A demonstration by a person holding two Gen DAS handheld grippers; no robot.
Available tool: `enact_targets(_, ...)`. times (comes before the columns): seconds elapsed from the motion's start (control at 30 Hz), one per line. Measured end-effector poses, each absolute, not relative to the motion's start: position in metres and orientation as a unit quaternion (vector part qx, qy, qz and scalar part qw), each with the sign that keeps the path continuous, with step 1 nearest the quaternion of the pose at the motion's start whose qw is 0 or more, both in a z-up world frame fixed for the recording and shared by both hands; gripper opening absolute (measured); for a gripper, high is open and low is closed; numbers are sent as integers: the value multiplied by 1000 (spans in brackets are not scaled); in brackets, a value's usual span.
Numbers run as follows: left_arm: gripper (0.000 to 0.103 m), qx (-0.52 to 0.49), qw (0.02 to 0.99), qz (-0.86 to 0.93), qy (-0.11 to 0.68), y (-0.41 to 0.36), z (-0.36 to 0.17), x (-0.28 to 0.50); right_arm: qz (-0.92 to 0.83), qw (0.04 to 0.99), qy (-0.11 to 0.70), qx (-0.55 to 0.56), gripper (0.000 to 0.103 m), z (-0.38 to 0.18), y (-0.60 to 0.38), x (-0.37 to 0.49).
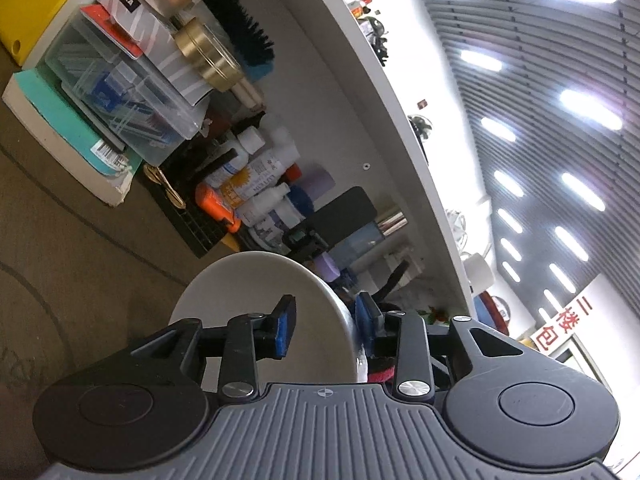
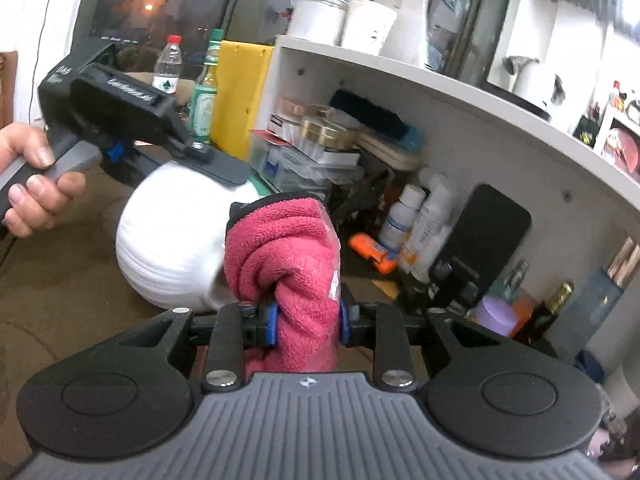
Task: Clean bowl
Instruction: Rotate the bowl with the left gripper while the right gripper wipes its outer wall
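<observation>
Over on the left of the right wrist view, the person's hand [image 2: 30, 178] grips the handle of the left gripper [image 2: 212, 160], and that gripper has the white bowl [image 2: 168, 240] up off the bench [image 2: 60, 300], tipped on its side with its ribbed outside toward the camera. From the left wrist view the jaws straddle the bowl's [image 1: 256, 300] rim, one blue pad [image 1: 285, 332] inside and the other [image 1: 366, 320] outside, apparently clamped on the wall, though the contact itself is partly hidden.

Moving right, here is the wiping tool: a pink towel [image 2: 288, 264], bunched up and pinched between the jaws of the right gripper [image 2: 307, 326], which are drawn in narrow around the fold. The towel's top sits right at the bowl's edge, touching or very nearly so; the blur there makes it hard to call.

So this looks like the wiping step itself, bowl held steady in one grip, cloth working at it with the other. Next, I'd say, the towel needs to press into the bowl and sweep around, while the left grip stays firm so the bowl doesn't twist loose.

Far right and behind, the shelf unit [image 2: 480, 92] is crowded with bottles [image 2: 404, 216], boxes and a gold tin [image 2: 324, 130], near enough that a wide swing could clip them.
</observation>
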State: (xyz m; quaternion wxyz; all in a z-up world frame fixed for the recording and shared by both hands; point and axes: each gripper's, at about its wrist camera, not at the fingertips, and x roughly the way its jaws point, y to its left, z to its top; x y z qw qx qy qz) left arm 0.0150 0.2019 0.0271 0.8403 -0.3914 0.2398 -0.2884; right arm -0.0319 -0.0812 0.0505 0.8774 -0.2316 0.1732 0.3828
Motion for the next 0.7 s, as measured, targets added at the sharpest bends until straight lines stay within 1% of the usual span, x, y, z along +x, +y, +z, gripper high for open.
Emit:
enact_targets(0.03, 40, -391, 841, -288, 240, 203, 27, 16, 383, 875, 173, -242, 27, 48, -78, -34)
enact_targets(0.1, 45, -389, 843, -281, 243, 209, 27, 17, 383, 865, 170, -278, 27, 38, -68, -38)
enact_targets(0.2, 51, -385, 847, -272, 245, 218, 27, 17, 387, 835, 168, -353, 27, 16, -47, -45)
enact_targets(0.3, 53, -374, 856, -258, 246, 225, 32, 15, 379, 822, 167, -392, 27, 2, -33, -45)
enact_targets(0.43, 56, -357, 867, -240, 249, 234, 38, 8, 399, 819, 144, -386, 27, 3, -32, -55)
enact_targets(0.53, 57, -339, 875, -239, 251, 236, 44, -2, 423, 805, 121, -398, 27, 1, -35, -74)
enact_targets(0.7, 64, -327, 876, -247, 255, 231, 44, -15, 428, 812, 126, -377, 27, 6, -41, -81)
